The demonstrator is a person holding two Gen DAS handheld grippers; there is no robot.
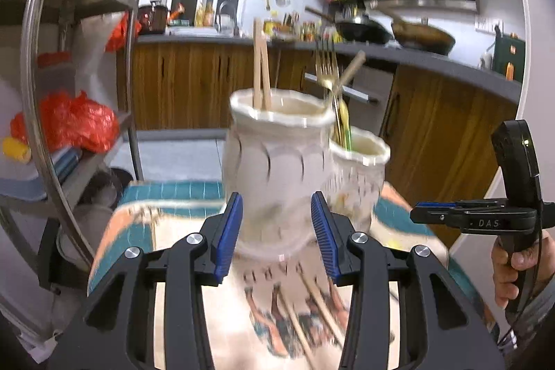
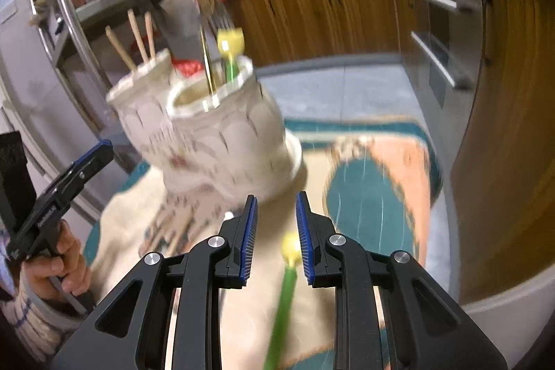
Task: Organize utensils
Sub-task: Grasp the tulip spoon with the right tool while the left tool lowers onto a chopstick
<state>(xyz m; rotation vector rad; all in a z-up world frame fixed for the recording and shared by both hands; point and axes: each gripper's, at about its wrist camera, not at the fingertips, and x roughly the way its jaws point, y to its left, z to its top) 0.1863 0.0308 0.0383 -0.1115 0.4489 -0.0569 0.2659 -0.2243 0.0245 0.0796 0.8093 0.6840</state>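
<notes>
The right gripper (image 2: pixel 275 231) is open, and a green-handled utensil (image 2: pixel 282 304) with a yellow end lies on the table between and just under its jaws, its long axis running from six toward twelve o'clock. The smaller holder (image 2: pixel 222 127) stands upright at eleven o'clock, already holding a fork (image 2: pixel 208 33). The left gripper (image 1: pixel 276 231) is open too, facing the larger holder (image 1: pixel 277 162) with its chopsticks (image 1: pixel 261 65), so the right hand is nearer the loose utensil.

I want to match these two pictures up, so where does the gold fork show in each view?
Left wrist: gold fork right of centre, standing in the smaller jar.
Right wrist: upper centre-left, blurred, in the nearer jar.
Shared landmark: wooden chopsticks in the other jar.
</notes>
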